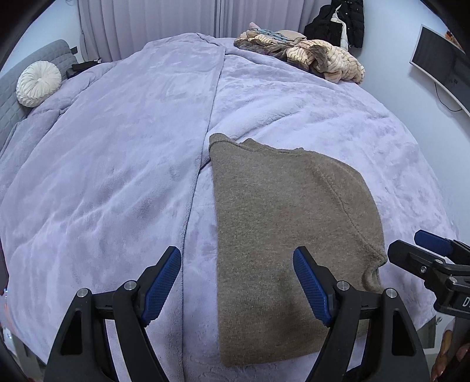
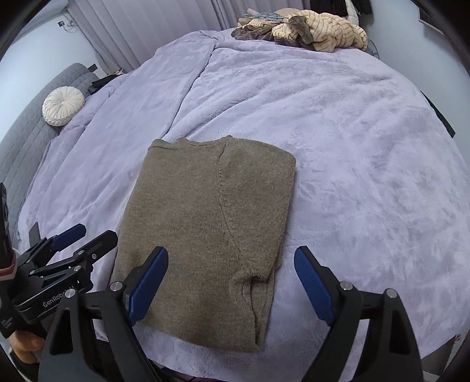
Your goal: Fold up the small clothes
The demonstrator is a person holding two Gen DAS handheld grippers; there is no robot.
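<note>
A brown knit sweater [image 1: 282, 223] lies folded into a tall rectangle on the lilac blanket [image 1: 117, 164]; in the right wrist view the sweater [image 2: 202, 223] sits just ahead of the fingers. My left gripper [image 1: 238, 258] hovers open above the sweater's near left edge, nothing between its blue pads. My right gripper [image 2: 232, 261] stands wide open over the sweater's near right part, not touching it. The right gripper [image 1: 423, 249] also shows at the right edge of the left wrist view, and the left gripper [image 2: 85, 238] shows at the lower left of the right wrist view.
A heap of striped cream and brown clothes [image 1: 308, 55] lies at the far end of the bed. A round white cushion [image 1: 36, 83] rests against the grey headboard [image 1: 17, 97] at left. Curtains [image 1: 147, 23] hang behind. A monitor [image 1: 440, 64] is on the right wall.
</note>
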